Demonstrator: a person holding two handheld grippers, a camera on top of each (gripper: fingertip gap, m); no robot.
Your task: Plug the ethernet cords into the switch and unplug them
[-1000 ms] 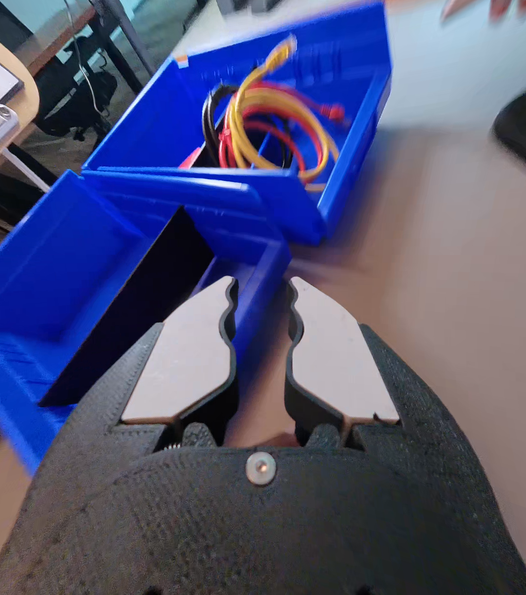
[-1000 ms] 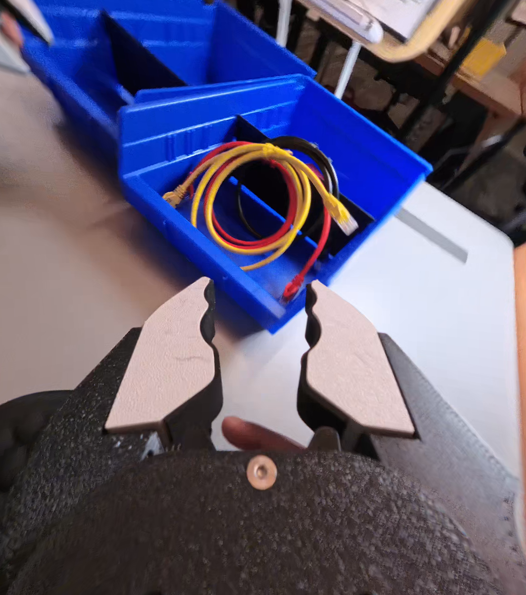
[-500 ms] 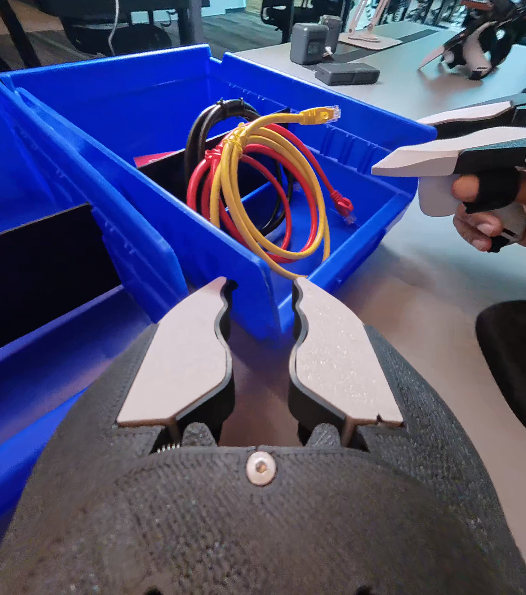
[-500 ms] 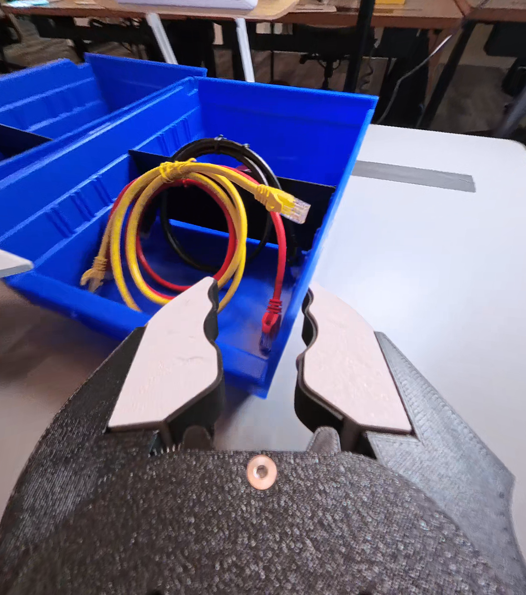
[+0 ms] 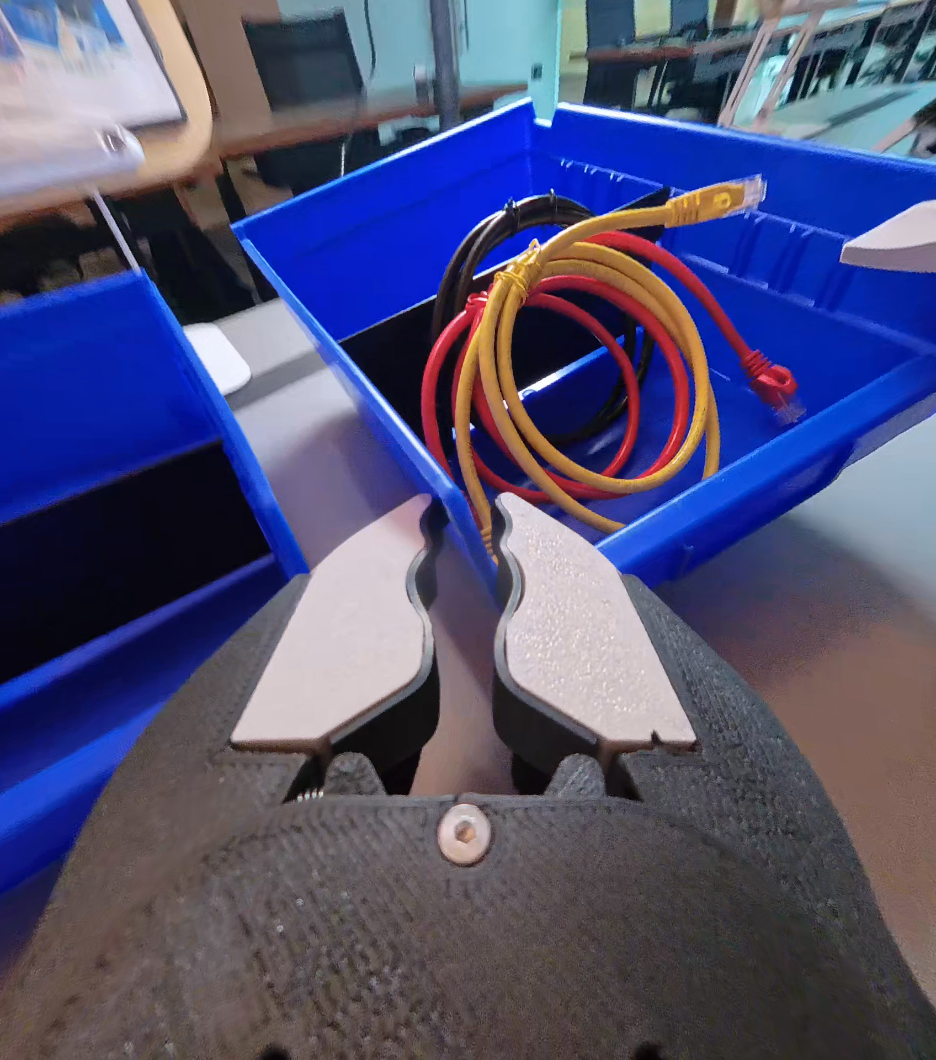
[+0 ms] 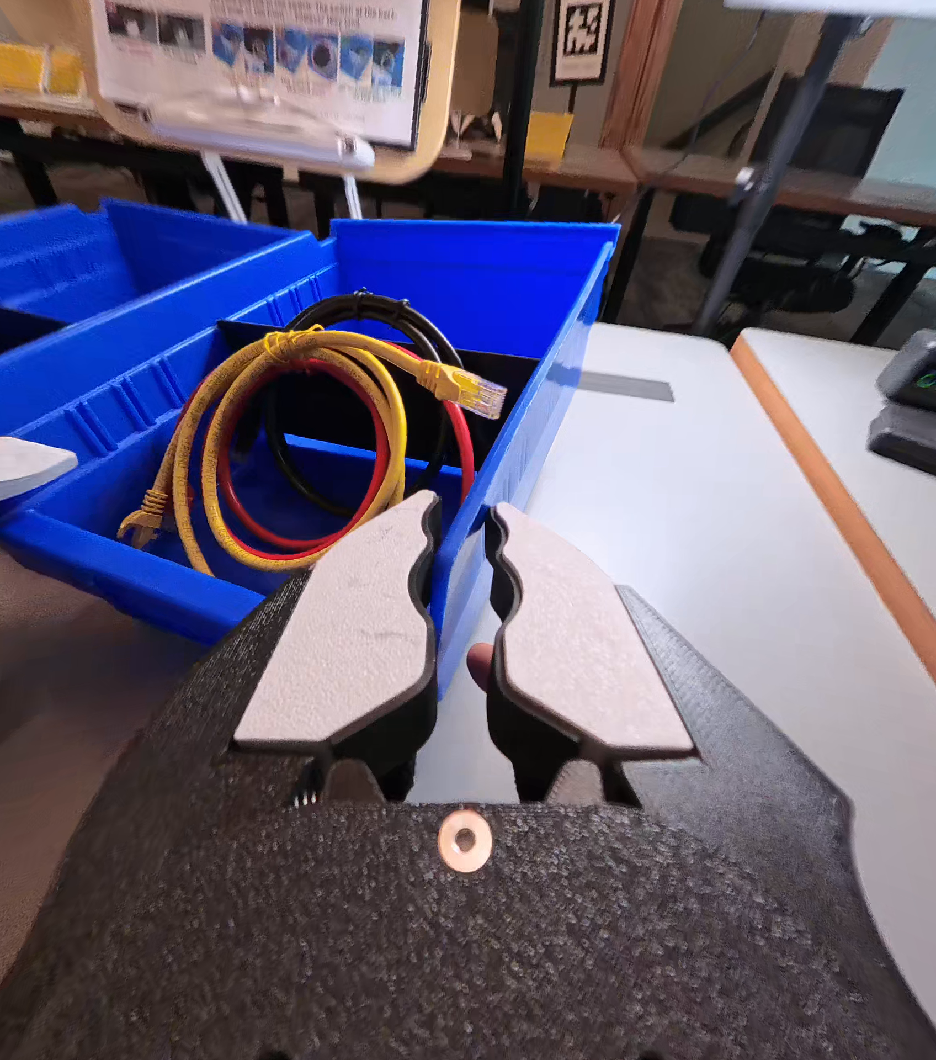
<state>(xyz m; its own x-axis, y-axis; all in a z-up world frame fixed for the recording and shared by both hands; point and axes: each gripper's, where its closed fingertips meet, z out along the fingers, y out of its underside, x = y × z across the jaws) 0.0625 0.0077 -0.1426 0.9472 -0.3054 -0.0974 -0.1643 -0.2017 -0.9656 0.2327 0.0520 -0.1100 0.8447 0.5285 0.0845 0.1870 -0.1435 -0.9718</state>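
Straddling opposite side walls of one blue bin (image 5: 683, 533), the two grippers frame it from either side. The left gripper (image 5: 463, 505) has its jaws narrow, a wall edge rising between the fingertips; whether they pinch it cannot be told. The right gripper (image 6: 463, 510) shows the same — narrow jaws with the bin's right wall between them, contact unclear.

Inside the bin lie three coiled ethernet cords, at twelve o'clock from the left gripper: a yellow cord (image 5: 701, 401) with one plug lifted toward one o'clock, a red cord (image 5: 635, 367) whose plug rests near the front at two o'clock, and a black cord (image 5: 454, 275) behind both. From the right wrist view they sit at eleven o'clock: yellow cord (image 6: 391, 413), red cord (image 6: 377, 459), black cord (image 6: 362, 304).

A second blue bin (image 5: 53, 373) stands at nine o'clock — two bins in all, on a grey table (image 6: 683, 516). No switch shows in either view.
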